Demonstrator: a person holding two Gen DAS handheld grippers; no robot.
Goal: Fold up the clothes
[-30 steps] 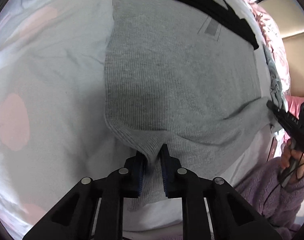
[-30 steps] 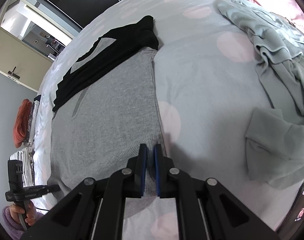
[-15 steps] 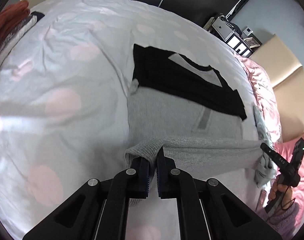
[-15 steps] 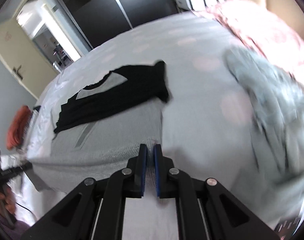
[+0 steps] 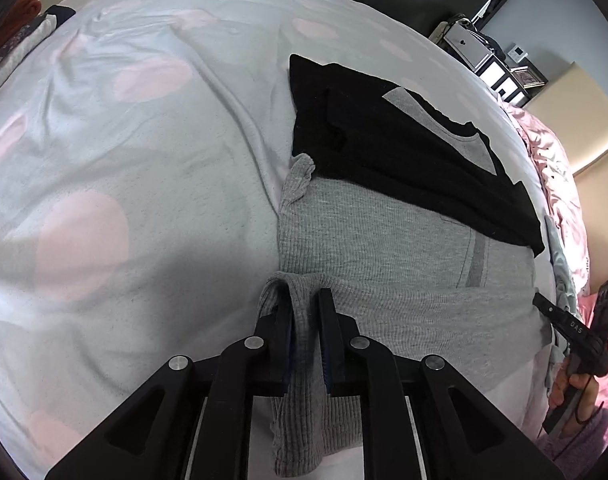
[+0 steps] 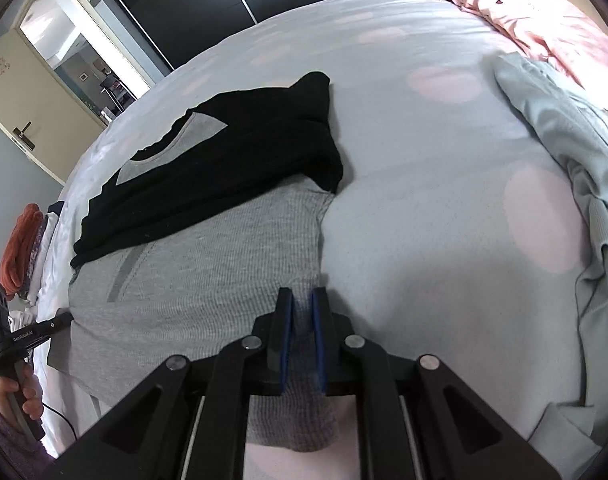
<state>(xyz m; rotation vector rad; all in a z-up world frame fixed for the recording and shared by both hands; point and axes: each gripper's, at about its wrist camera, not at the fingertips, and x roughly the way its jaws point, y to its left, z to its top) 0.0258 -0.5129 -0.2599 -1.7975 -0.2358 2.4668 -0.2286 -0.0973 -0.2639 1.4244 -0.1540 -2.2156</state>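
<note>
In my left view, my left gripper has its jaws pinched on a hem corner of the soft grey top, which lies on the bed just ahead. In my right view, my right gripper pinches the other hem corner; the top is light and floppy, so corners are the best places to hold.

**Garment across the bed, one gripper at each near corner**

The sweater lies flat on the bed, its far end covered by its folded-over top part. The left gripper holds its near left corner, the right gripper its near right corner. Right of the sweater, well apart, lies a crumpled garment. A clothes stack sits beyond the bed's left edge.
</note>
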